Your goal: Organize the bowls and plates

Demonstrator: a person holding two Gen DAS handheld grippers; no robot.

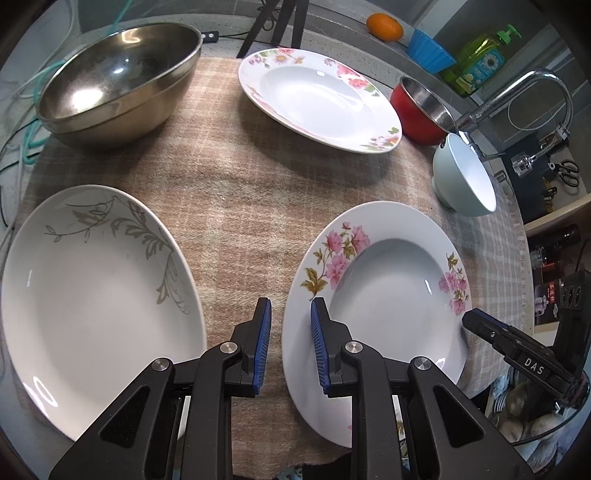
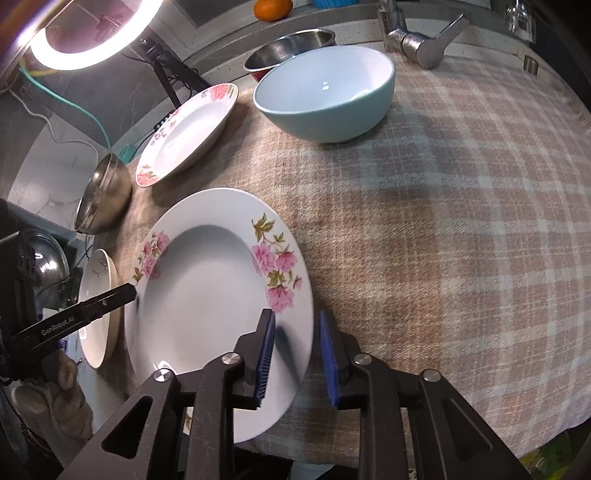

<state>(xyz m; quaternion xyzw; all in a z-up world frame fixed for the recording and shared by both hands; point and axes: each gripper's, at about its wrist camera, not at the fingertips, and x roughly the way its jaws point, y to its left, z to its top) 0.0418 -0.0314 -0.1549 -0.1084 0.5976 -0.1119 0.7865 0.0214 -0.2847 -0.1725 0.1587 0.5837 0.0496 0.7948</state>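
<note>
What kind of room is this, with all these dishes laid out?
Most likely a home kitchen counter. A metal faucet rises at the back, a green bottle of dish soap stands on the ledge beside an orange, and the dishes sit on a checked cloth.

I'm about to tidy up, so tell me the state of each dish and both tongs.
Near pink plate: flat, empty, rim between both tongs.
Far pink plate: flat, empty.
Leaf plate: flat, empty.
Steel bowls: nested, upright.
Red bowl: upright, empty.
Blue bowl: upright, empty.
Left tongs: open, astride rim.
Right tongs: open, astride rim.
</note>
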